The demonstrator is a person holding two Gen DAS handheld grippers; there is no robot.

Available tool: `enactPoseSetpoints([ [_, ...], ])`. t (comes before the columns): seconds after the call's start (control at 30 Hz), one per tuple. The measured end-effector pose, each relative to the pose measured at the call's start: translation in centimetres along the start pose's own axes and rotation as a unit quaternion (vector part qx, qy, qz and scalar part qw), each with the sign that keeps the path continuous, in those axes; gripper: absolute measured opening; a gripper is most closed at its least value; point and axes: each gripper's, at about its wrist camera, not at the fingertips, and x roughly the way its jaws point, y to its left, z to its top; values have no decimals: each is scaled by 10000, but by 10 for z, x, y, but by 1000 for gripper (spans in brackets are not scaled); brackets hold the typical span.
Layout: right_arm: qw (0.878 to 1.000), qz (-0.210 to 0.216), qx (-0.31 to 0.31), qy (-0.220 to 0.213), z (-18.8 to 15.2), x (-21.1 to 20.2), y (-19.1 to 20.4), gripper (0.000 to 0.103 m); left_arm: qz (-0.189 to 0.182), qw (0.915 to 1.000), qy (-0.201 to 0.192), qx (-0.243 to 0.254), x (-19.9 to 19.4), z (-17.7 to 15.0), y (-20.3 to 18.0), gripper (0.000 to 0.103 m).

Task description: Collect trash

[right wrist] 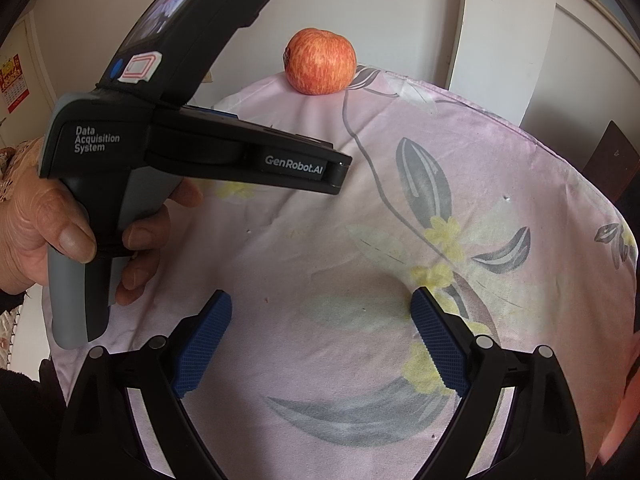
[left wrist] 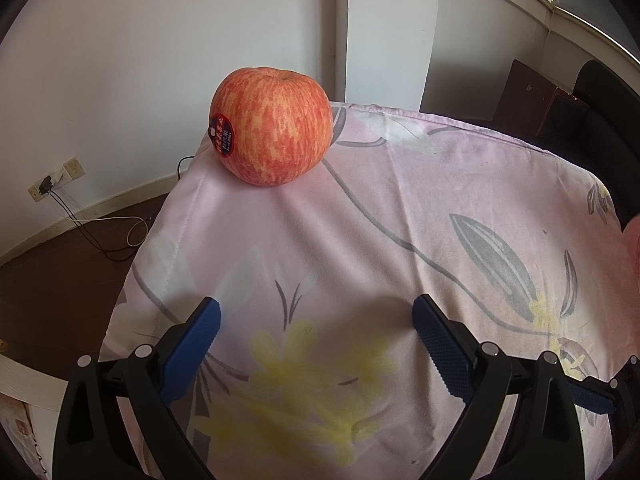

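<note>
Starting at the blue pads of the left gripper, both sets of jaws stand wide apart and hold nothing, and the right gripper hangs equally spread over the flowered pink cloth. No wrapper, peel or scrap shows on the cloth in either view (a few specks only, too small to name), so the one object to reach for is the apple, sitting upright with its sticker showing at the far rim of the covered table, near the wall. If it is the item to collect, the sound approach, as I judge it, is to bring the nearer left jaws level with its widest part, straddle it squarely and close gently, since a round fruit so near the edge could roll off. The person's left hand wraps the pistol grip, holding the tool roughly level and aimed toward the apple, well short of it.
</note>
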Motion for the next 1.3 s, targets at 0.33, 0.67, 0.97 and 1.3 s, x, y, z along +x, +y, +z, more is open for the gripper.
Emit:
enactPoseSetpoints([
  [0.33, 10000, -1, 1, 1, 0, 0, 0, 92, 64, 9999, 5, -77, 0, -4, -8, 95],
  [0.67, 10000, -2, 0, 0, 1, 0, -1, 92, 37, 10000, 14, -76, 0, -4, -6, 95],
  [0.97, 10000, -2, 1, 0, 1, 1, -1, 92, 41, 10000, 20, -68, 1, -3, -5, 96],
  [1.3, 10000, -2, 1, -1, 1, 1, -2, 92, 41, 10000, 19, -70, 0, -3, -5, 96],
])
